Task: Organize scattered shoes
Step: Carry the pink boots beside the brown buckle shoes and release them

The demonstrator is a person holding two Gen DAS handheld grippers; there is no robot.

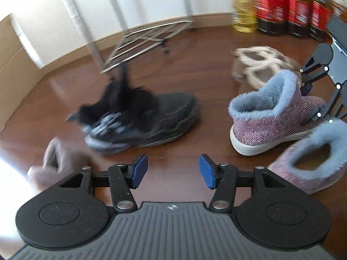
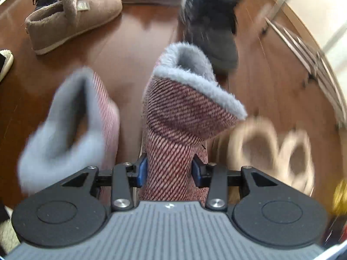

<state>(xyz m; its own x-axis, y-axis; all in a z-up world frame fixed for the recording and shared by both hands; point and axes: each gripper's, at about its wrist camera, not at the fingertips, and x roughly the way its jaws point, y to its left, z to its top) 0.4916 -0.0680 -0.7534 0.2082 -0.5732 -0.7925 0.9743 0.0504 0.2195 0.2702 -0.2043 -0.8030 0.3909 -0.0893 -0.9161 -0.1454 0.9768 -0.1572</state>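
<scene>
While bare wood floor [image 1: 173, 69] lies open ahead in the left wrist view, the left gripper [image 1: 173, 171] hangs part-open and empty beside the black sneaker [image 1: 151, 121]. In the right wrist view, the right gripper [image 2: 169, 169] clamps one striped fleece-lined boot [image 2: 180, 134]; its mate [image 2: 71, 117] stands just beside.

Red labels on the bottles [image 1: 282, 6] and the slipper tag [image 2: 83, 5] are unreadable
</scene>
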